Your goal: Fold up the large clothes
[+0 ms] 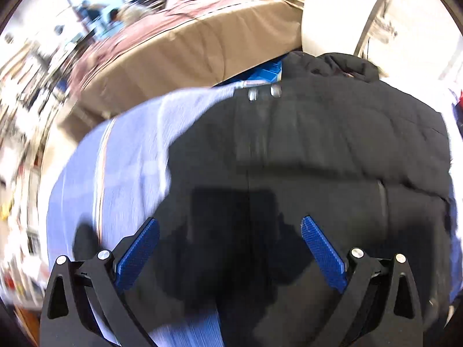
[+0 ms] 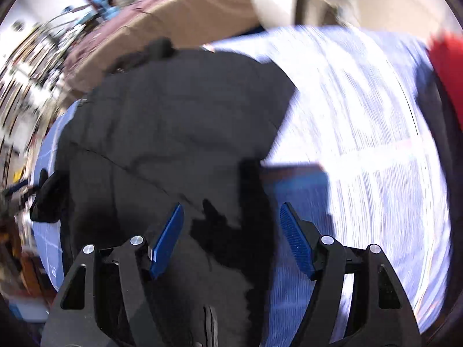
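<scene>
A large black padded jacket lies on a light blue striped sheet. Its collar is at the far end. My left gripper is open and empty, just above the jacket's near part. In the right wrist view the same jacket fills the left and middle, with the blue sheet to its right. My right gripper is open and empty over the jacket's near right edge. Both views are blurred by motion.
A tan and maroon covered table stands beyond the sheet. A white curved object stands at the far right. Something red is at the right edge. Cluttered shelves line the left.
</scene>
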